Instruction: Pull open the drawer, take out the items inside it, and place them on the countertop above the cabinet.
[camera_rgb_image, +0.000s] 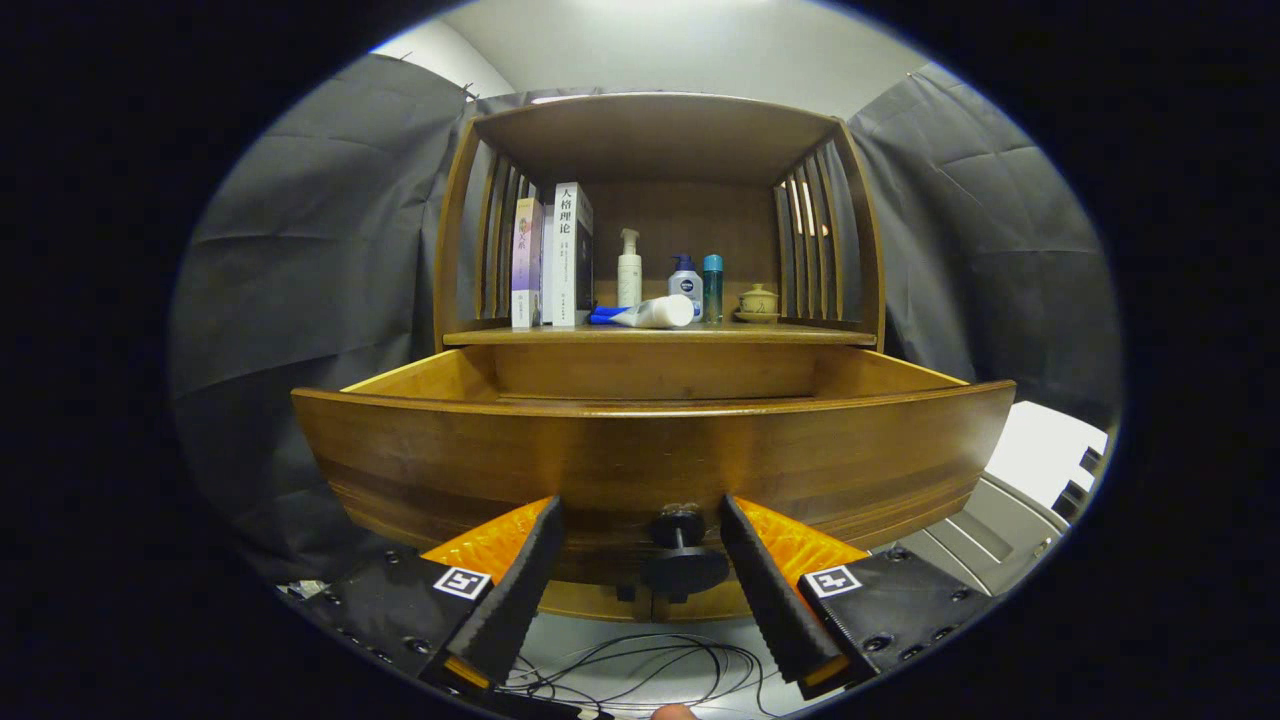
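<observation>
Already the drawer (650, 460) is being held well out of the cabinet (660, 335), its curved front panel standing just ahead of the gripper (640, 520). The fingers (520, 580) are being kept spread apart, one on each side of the dark knob (682, 550), and no contact with it is being made on either side; nothing is being grasped. The pulling step is therefore judged to be finished or all but finished, and the taking-out step is being approached.

For the next move, the gripper is likely being asked to rise above the front panel and tip downward, so that the inside of the drawer can be seen and reached.

On the countertop (660, 336) above the drawer, two books (555, 255), a pump bottle (629, 268), a tube (650, 314) lying on its side, two smaller bottles (698, 285) and a lidded cup (758, 302) are being displayed under the shelf roof. Whether any of these came from the drawer cannot be told.

What is being hidden matters most: the floor of the drawer is being blocked by the front panel, with only the upper parts of its inner side and back walls showing, so its contents, if any, cannot be made out. Loose cables (640, 665) are lying on the floor beneath the fingers.
</observation>
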